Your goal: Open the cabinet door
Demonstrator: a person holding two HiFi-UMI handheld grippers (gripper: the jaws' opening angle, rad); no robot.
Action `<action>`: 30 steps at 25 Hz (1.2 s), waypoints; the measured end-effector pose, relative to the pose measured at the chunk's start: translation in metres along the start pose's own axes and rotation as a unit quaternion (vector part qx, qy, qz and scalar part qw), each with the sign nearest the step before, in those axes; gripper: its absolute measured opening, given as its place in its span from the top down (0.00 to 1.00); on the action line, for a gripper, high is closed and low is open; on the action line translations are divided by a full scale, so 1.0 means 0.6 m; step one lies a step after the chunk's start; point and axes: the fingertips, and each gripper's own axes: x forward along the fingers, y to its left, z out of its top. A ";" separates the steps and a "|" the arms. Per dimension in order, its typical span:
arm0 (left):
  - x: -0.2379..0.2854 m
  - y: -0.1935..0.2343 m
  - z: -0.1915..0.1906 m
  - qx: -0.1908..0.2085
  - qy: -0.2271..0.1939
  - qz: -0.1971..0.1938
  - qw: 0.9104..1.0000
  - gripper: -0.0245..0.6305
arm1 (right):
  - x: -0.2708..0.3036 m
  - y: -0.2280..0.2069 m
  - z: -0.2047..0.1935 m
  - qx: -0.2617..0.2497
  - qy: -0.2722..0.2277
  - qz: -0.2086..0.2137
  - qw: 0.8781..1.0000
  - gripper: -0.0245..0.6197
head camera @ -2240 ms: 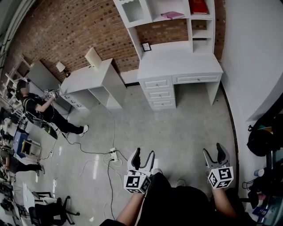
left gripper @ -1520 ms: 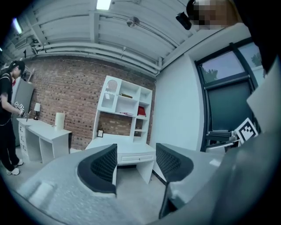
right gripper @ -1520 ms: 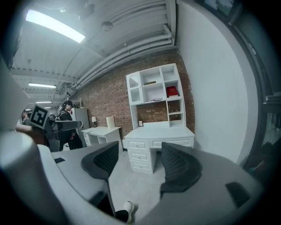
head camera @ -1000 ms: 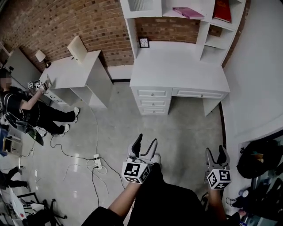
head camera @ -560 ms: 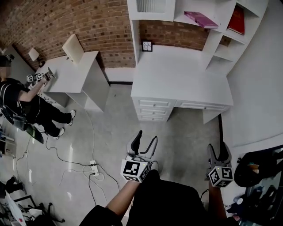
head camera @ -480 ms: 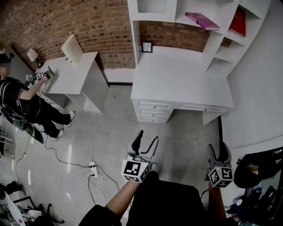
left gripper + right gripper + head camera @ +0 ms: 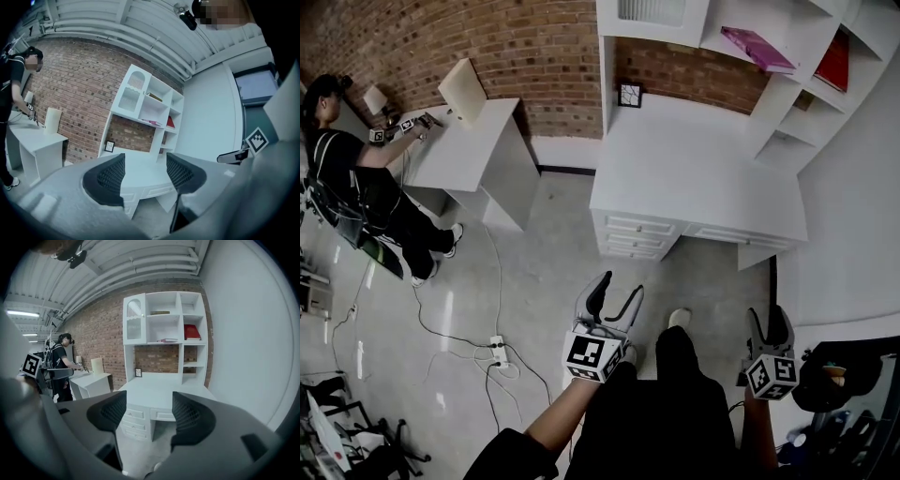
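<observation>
The white desk with its shelf unit stands ahead against the brick wall. Its cabinet door, white with an arched glass pane, is at the top left of the unit and looks shut; it also shows as the cabinet door and the cabinet door in the two gripper views. My left gripper and right gripper are held low over the floor, well short of the desk. Both are open with nothing between the fingers, as seen at the left gripper and the right gripper.
A stack of drawers fills the desk's left side. A small picture frame, a pink book and a red book are on the unit. A second white desk with a person stands left. A power strip with cables lies on the floor. A black bag sits at right.
The desk has come nearer and shifted right in the head view as I step forward. Both grippers stay open and low. The person at the left desk has stood up.
</observation>
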 end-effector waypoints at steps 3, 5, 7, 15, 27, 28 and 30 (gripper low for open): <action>0.004 0.012 -0.008 0.001 0.008 0.007 1.000 0.56 | 0.018 0.004 0.002 0.006 -0.003 0.005 1.000 0.52; 0.014 0.015 -0.010 0.003 0.008 0.011 1.000 0.56 | 0.043 0.004 0.005 0.006 -0.010 0.021 1.000 0.52; 0.031 0.017 -0.007 0.008 0.004 0.019 1.000 0.56 | 0.076 -0.002 0.009 0.004 -0.012 0.036 0.999 0.52; 0.152 0.061 0.008 0.018 0.000 0.058 0.998 0.56 | 0.245 -0.042 0.090 -0.005 -0.054 0.080 0.995 0.52; 0.406 0.061 0.058 0.030 0.002 0.070 0.997 0.56 | 0.439 -0.177 0.150 0.026 -0.041 0.091 0.995 0.52; 0.419 0.058 0.059 0.032 0.005 0.070 0.997 0.56 | 0.447 -0.184 0.150 0.028 -0.038 0.093 0.995 0.52; 0.443 0.050 0.064 0.040 0.008 0.068 0.997 0.56 | 0.463 -0.193 0.148 0.032 -0.029 0.100 0.994 0.52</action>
